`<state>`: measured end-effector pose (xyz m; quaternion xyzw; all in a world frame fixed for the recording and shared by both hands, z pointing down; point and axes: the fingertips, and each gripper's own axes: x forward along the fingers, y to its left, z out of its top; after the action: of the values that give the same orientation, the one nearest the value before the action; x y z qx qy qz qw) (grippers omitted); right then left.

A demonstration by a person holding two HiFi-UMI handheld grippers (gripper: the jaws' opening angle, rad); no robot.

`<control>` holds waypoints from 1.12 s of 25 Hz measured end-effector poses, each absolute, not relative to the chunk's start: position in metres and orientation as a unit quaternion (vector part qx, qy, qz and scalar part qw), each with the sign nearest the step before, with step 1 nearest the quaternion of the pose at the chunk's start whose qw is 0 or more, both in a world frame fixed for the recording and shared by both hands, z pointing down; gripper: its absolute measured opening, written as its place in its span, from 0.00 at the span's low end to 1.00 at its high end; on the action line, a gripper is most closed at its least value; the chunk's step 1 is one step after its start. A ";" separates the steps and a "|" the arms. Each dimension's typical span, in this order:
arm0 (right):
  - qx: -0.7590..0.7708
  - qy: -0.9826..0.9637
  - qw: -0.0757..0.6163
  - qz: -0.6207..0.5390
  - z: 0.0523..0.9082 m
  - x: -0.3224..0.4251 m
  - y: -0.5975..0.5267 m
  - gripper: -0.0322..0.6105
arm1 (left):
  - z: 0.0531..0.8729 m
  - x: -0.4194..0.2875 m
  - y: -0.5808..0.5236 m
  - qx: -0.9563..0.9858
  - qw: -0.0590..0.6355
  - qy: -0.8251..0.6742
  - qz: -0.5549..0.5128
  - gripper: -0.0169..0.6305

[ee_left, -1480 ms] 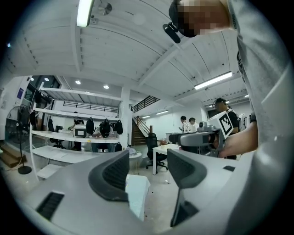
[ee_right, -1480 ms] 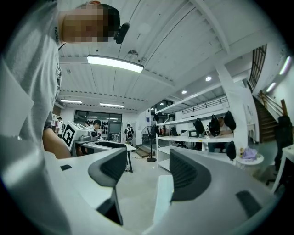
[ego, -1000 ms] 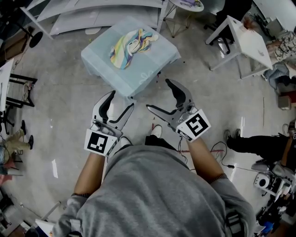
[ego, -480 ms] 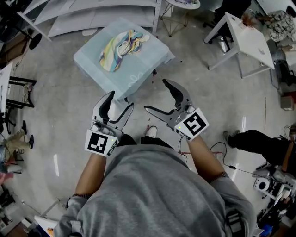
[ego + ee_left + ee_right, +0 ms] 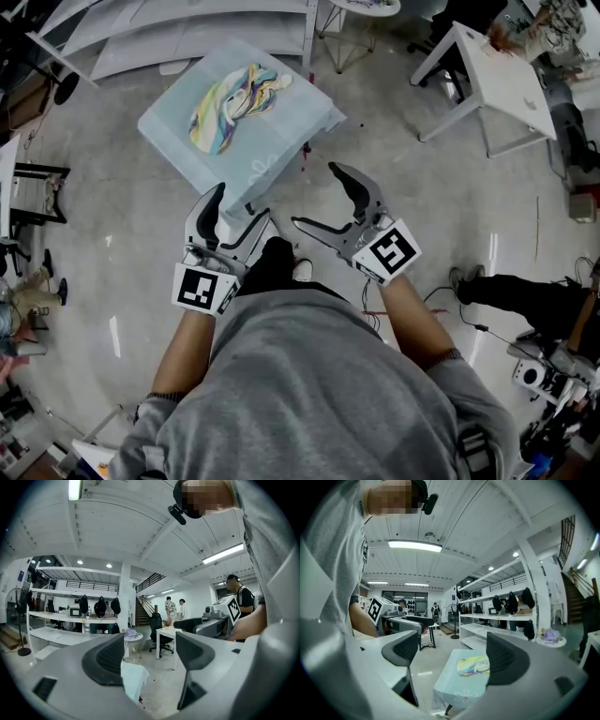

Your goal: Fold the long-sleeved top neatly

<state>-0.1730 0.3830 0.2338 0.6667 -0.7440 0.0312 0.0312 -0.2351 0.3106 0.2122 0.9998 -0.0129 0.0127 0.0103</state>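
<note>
My left gripper (image 5: pixel 241 206) has just been spreading its jaws wider, with nothing between them. My right gripper (image 5: pixel 319 197) is spread wide too, and empty. Ahead, apart from both, the crumpled pastel-striped long-sleeved top (image 5: pixel 230 105) lies on the small table draped in pale blue cloth (image 5: pixel 291 122).

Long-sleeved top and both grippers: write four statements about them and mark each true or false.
1. The long-sleeved top lies crumpled on the table. True.
2. The left gripper grips the top. False: its jaws have just been opening and stand apart with nothing between them. The top lies on the table, apart from it.
3. The right gripper is open and empty. True.
4. The cloth over the table is red. False: it is light blue.
</note>
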 end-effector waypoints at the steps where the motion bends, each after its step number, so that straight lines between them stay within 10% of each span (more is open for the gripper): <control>1: 0.669 -0.743 0.027 0.029 0.233 -0.168 0.379 0.77 | 0.213 -0.230 0.308 1.000 0.010 -0.012 0.013 0.56; 28: 0.614 -0.779 0.111 0.062 0.267 -0.049 0.171 0.73 | 0.236 -0.118 0.103 0.999 0.013 -0.045 0.013 0.56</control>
<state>-0.0493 0.1708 0.2665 0.6143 -0.7788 0.0615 0.1107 -0.1180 0.1033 0.2362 0.9988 -0.0453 0.0132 0.0127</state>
